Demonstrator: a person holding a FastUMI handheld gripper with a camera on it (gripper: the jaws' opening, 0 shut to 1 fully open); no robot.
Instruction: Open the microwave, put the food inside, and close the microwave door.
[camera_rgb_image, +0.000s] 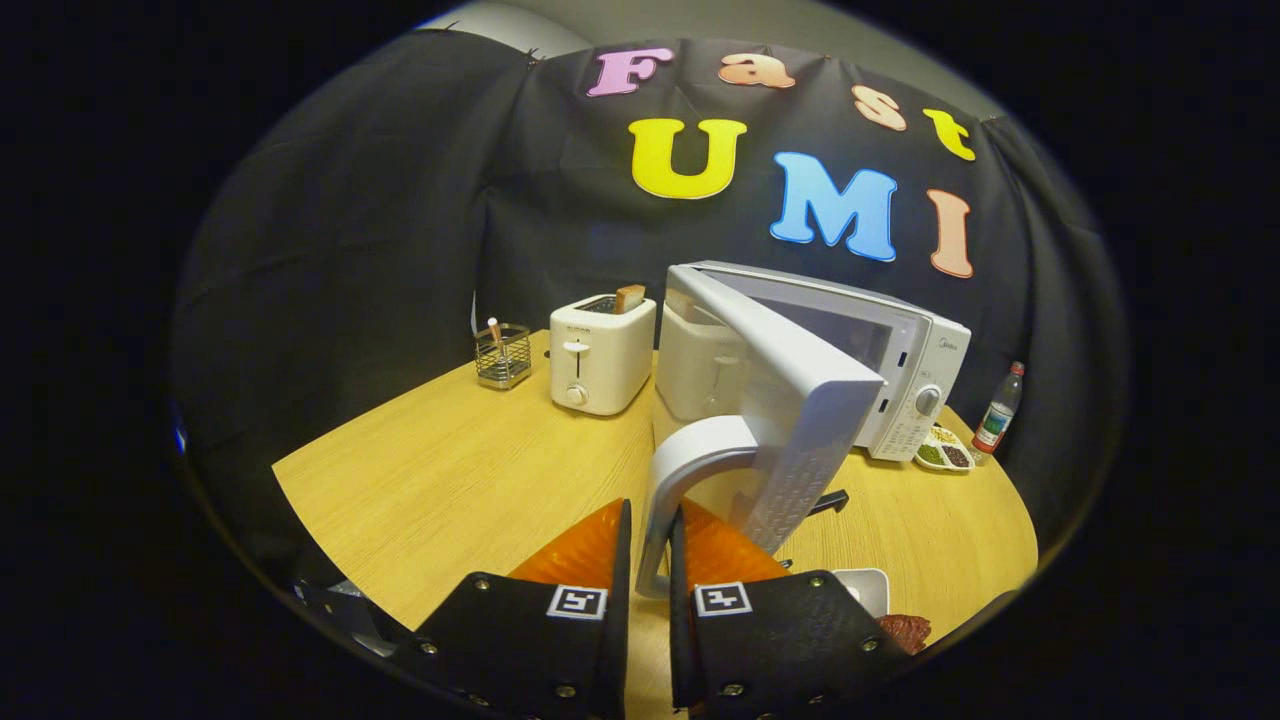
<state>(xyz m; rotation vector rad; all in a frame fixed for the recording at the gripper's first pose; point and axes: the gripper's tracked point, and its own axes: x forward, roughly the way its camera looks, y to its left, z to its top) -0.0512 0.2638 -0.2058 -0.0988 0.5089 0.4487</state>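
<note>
Fingers of the gripper (650, 560) pinch the rigid curved handle (690, 470) of the microwave (900, 350) door (790, 400), swung half open at twelve o'clock, a stiff, light hinged panel best held there.

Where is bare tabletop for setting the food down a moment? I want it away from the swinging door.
The fingers close on the door handle of the microwave. Bare table lies left of the door, in front of the toaster and wire holder. Right of the door, the snack dish and bottle crowd the table.
</note>
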